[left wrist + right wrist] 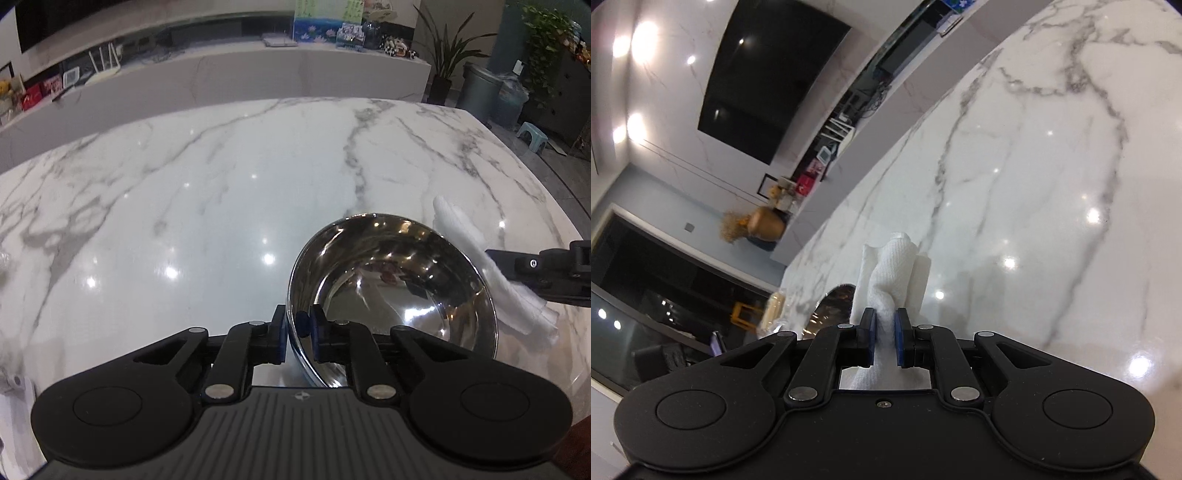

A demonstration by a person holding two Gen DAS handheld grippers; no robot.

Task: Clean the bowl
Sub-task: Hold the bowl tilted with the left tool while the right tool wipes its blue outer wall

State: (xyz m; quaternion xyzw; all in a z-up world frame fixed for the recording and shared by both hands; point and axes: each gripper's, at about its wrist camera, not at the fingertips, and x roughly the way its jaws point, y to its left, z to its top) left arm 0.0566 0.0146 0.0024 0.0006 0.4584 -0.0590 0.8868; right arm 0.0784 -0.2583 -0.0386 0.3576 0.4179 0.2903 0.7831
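Left wrist view: steel bowl (391, 291) on marble table (184, 221), tilted, mouth upward; near rim pinched by left gripper (298, 332). Folded paper towel (894, 277) clamped lengthwise by right gripper (885, 338), rolled sideways.

The bowl (391, 291) is round, shiny and made of silver metal. It is like a mirror inside, with bright spots of light and a dark reflection in it. It looks empty. Its open side is tipped up and toward the far side of the table (221, 192). One thin edge of its rim is pinched from both sides. A white folded cloth (491, 269) hangs just past the bowl's right rim. The cloth has a small bumpy pattern. It is squeezed in the middle, and its loose end (897, 266) sticks up, bunched.
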